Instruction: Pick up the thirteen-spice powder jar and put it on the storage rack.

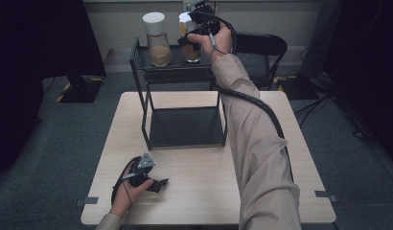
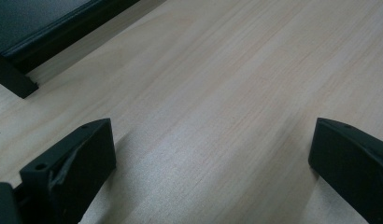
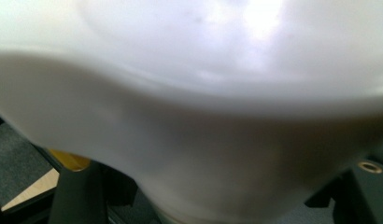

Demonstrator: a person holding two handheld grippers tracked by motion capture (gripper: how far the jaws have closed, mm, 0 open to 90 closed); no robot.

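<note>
Held jar: the right-hand jar (image 1: 190, 45) stands on or just above the top shelf of the black rack (image 1: 145, 74); contact with the shelf cannot be confirmed. Its white lid (image 3: 189, 56) sits close against the camera in the right gripper view.
Right gripper (image 1: 194, 29): jaws closed on the held jar at the lid and neck, from the rack's right side. The high grip likely keeps the glass body upright and clear of the rack's side rail.
Second jar (image 1: 157, 39): on the rack's top shelf, just left of the held jar, apart from it, upright, white lid on, brown contents in the lower part.
Rack: two-tier, on the far half of the table (image 1: 194, 191); lower shelf bare.
Left gripper (image 1: 158, 183): resting on the table in front of the rack's left leg, jaws spread wide, nothing between them. Judged parked, leaving the rack front clear.
Count: jars, two; grippers, two; racks, one; tables, one.
</note>
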